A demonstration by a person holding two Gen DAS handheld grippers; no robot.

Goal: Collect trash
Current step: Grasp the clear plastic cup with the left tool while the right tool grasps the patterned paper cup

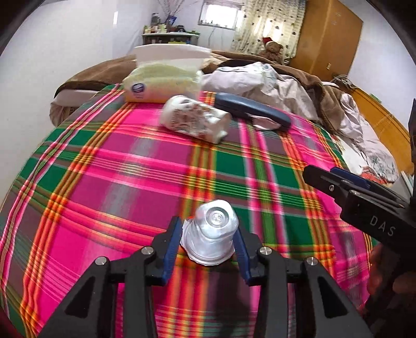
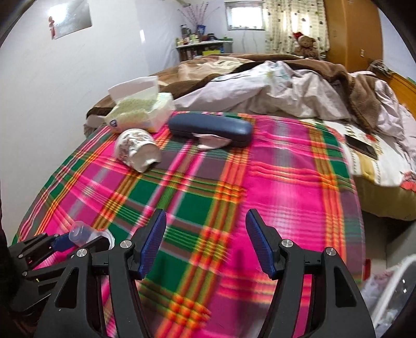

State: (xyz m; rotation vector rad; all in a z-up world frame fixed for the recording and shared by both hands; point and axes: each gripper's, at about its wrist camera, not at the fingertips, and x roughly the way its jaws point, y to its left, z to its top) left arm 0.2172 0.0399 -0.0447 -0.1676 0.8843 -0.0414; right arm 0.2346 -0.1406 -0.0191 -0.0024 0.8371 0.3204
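On a plaid bedspread point(image 1: 130, 169), the left gripper point(image 1: 208, 243) clamps a small clear plastic cup point(image 1: 212, 234). The right gripper point(image 2: 205, 241), jaws apart and empty, points toward the tipped paper cup point(image 2: 136, 150) lying ahead to its left.

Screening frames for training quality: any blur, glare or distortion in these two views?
Left wrist: strong fisheye bowing with dark corners; plaid blanket smeared by motion, while the left tongs and the clear plastic cup they grip stay sharp; window blown out. Right wrist: same bowing; blanket streaked most near the open right tongs; window overexposed, glare on the wall poster.
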